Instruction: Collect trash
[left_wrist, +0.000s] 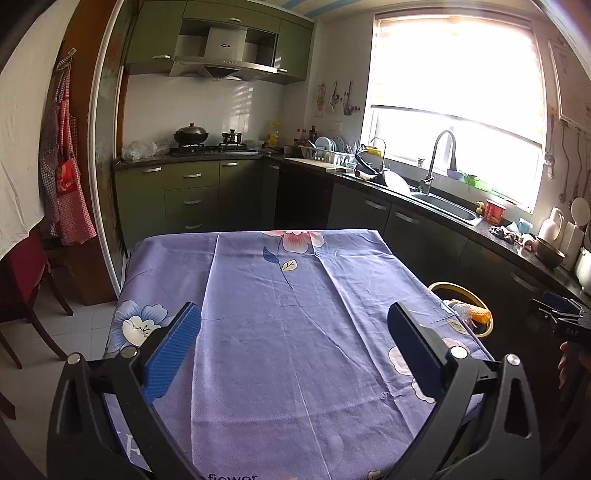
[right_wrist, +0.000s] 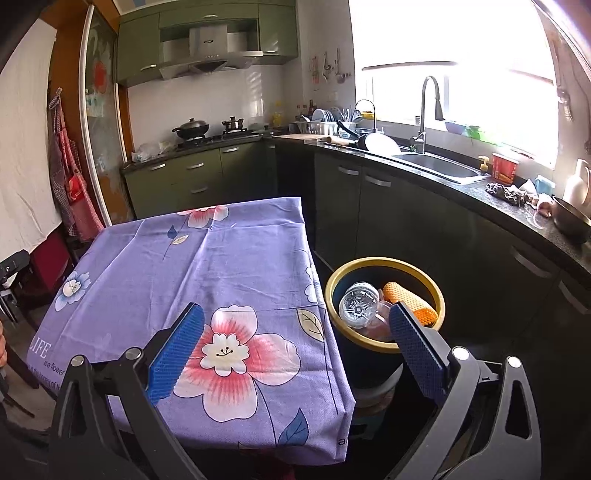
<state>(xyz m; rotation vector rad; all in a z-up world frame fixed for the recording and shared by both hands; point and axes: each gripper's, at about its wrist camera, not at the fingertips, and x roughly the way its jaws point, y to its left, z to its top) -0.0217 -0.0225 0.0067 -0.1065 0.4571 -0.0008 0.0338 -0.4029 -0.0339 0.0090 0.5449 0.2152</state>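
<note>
Left wrist view: the left gripper (left_wrist: 293, 343) hangs over the tabletop (left_wrist: 280, 332), which is covered by a purple floral cloth. Its blue-padded fingers (left_wrist: 173, 354) stand wide apart with nothing between them. At 3 o'clock, past the table's edge, the yellow rim of the trash bin (left_wrist: 443, 286) shows, with an orange item (left_wrist: 478, 314) inside. At the far 3 o'clock margin the right gripper (left_wrist: 561, 314) is partly visible, too cropped to judge its fingers from here.

Right wrist view: the right gripper (right_wrist: 295, 343) sits above the table's right-hand corner, fingers (right_wrist: 419, 354) spread apart and gripping nothing. The trash bin (right_wrist: 384, 263) stands on the floor just beside the table, at 2 o'clock from the gripper. Inside lie a clear plastic bottle (right_wrist: 358, 304), the orange mesh-textured item (right_wrist: 410, 301), and what appears to be a pinkish transparent piece (right_wrist: 378, 325), partly hidden behind the right finger. A sink (right_wrist: 436, 166) is set in the dark counter at 1 o'clock.
</note>
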